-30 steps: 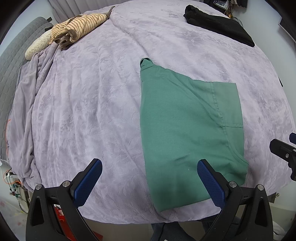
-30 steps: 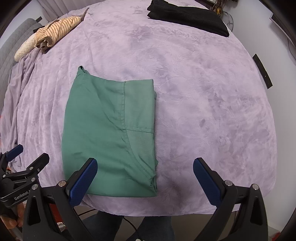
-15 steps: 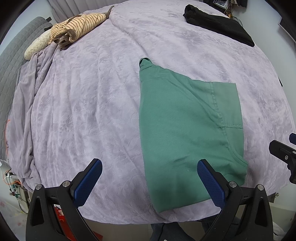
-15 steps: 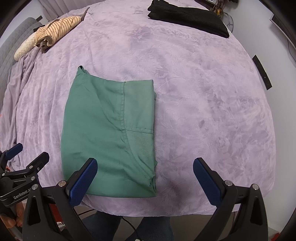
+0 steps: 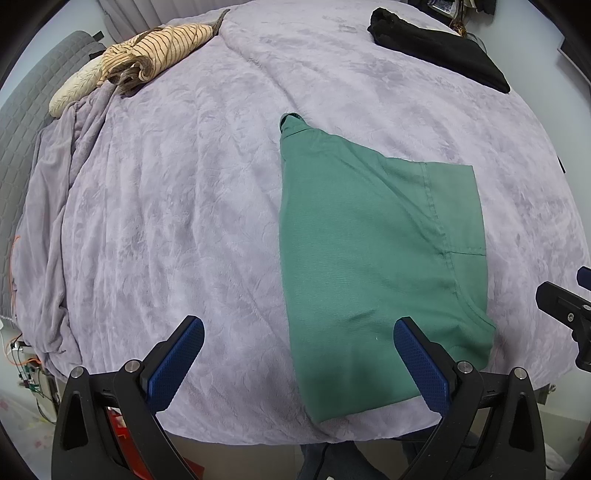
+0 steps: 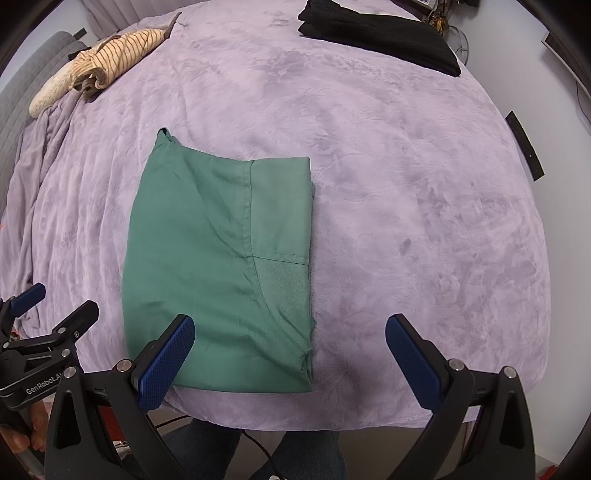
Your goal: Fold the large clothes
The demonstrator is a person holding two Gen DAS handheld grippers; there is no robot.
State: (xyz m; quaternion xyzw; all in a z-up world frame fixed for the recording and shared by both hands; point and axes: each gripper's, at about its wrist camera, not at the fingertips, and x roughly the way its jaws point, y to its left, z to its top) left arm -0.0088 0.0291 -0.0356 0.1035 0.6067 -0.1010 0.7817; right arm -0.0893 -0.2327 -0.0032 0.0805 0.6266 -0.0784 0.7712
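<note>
Here, a green shirt (image 6: 218, 266) lay folded into a neat block on a big bed with a soft purple blanket (image 6: 406, 184). The shirt sat near the front edge of the bed, flat on the blanket. One small bit, maybe the collar, stuck out at its far left corner. A seam ran down the folded cloth, with a short cross seam near the right side.

The left gripper (image 5: 295, 362) hung just above the front of the bed. Its two blue pads (image 5: 177, 362) were spread wide apart, and it held nothing. One pad was over the bare blanket and the other was over the shirt's near end. The right gripper (image 6: 290, 360) was spread wide too, with nothing in it. Its left pad was over the shirt's near edge, and its right pad was over the bare blanket.

Far back on the left lay a striped tan cloth (image 5: 162, 48) in a bunch. Far back on the right lay a folded black cloth (image 6: 380, 33). Both were well apart from the green shirt. A person's legs (image 6: 266, 454) showed below the bed's edge.
</note>
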